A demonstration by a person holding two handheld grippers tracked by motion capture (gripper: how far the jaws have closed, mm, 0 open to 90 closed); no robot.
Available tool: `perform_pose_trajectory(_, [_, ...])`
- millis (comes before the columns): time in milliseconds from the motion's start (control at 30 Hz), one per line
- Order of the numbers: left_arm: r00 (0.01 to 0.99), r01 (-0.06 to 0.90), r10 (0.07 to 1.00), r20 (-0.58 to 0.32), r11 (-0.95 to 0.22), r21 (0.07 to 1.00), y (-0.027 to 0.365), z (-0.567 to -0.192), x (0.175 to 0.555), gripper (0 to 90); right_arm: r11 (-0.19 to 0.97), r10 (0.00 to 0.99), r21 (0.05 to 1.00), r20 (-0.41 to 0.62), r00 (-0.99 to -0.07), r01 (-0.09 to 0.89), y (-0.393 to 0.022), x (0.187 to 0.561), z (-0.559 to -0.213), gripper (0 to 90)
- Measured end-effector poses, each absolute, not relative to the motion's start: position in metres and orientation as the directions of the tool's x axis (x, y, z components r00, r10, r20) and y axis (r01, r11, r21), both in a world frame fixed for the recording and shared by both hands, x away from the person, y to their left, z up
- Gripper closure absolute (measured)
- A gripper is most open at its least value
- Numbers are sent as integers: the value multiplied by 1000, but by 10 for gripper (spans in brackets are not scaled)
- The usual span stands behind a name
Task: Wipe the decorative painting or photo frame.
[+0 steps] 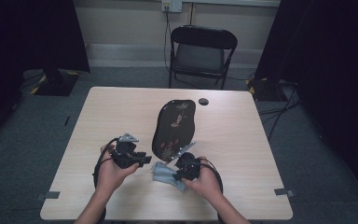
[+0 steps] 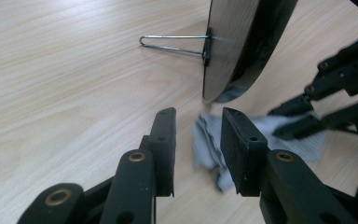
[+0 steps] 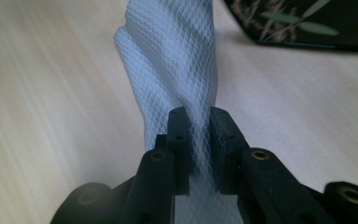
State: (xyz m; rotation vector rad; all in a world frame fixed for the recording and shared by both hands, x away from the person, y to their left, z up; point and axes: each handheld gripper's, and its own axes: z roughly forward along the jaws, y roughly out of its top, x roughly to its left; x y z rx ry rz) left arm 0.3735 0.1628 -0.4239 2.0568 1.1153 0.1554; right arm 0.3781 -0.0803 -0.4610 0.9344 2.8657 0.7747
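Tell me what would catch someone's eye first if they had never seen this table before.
Probably the dark tray with a floral pattern, propped up on a wire stand near the middle of the light wooden table. Just in front of it, the right gripper is shut on a pale waffle-textured cloth, while the left gripper is open beside the cloth, with nothing between its jaws.

Cloth (image 3: 177, 60): pale woven fabric, diamond-textured. Tray (image 1: 175, 128): glossy black lacquer. Table (image 1: 121, 112): matt light wood grain.
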Motion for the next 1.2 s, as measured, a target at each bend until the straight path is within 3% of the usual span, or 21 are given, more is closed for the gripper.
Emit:
perform_pose_trajectory(400, [587, 674, 772, -245, -299, 675, 172, -426, 372, 653, 680, 594, 460, 111, -797, 571, -78, 396, -455, 801])
perform_pose_trajectory(1200, [554, 694, 789, -266, -260, 672, 189, -422, 368, 641, 715, 512, 546, 16, -859, 437, -59, 376, -384, 800])
